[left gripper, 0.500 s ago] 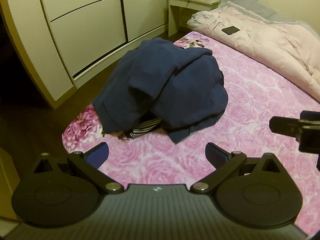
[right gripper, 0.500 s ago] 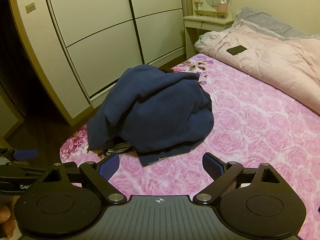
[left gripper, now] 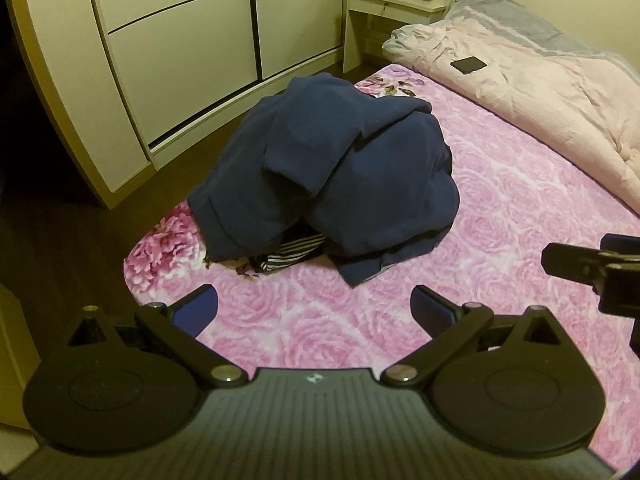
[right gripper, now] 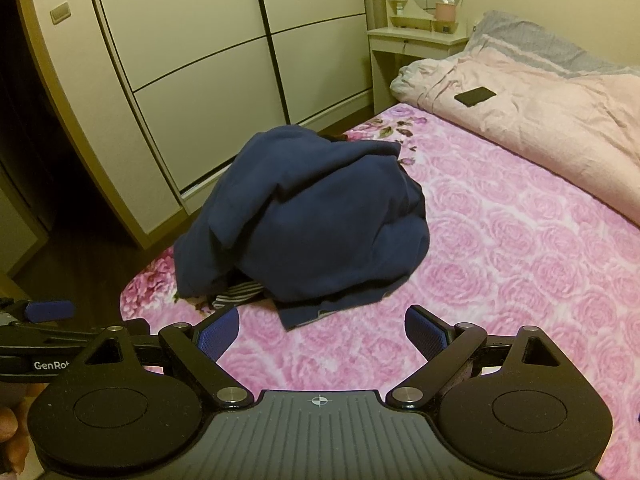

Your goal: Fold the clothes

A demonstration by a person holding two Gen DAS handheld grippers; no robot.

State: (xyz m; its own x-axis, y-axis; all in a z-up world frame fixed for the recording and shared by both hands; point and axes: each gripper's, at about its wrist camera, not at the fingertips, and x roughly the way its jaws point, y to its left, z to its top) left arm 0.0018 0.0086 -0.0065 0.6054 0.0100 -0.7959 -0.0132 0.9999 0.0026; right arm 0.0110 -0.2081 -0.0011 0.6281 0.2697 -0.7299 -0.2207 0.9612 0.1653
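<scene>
Both views steady — left gripper reads "GenRob" (cut off).

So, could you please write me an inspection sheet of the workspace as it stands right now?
Surface: pink rose-print bedspread, bare in front of both grippers.
Job's things: navy garment heaped in a mound near the bed's edge; striped cloth peeks out underneath.
Clutter: black phone lying on the pink duvet.
Grippers: left hand-held gripper open, nothing between its pads; right hand-held gripper open, nothing between its pads; both short of the heap.
Cables: nothing seen.
Surroundings: cream wardrobe beside the bed, small dressing table with a round mirror, dark floor.
</scene>
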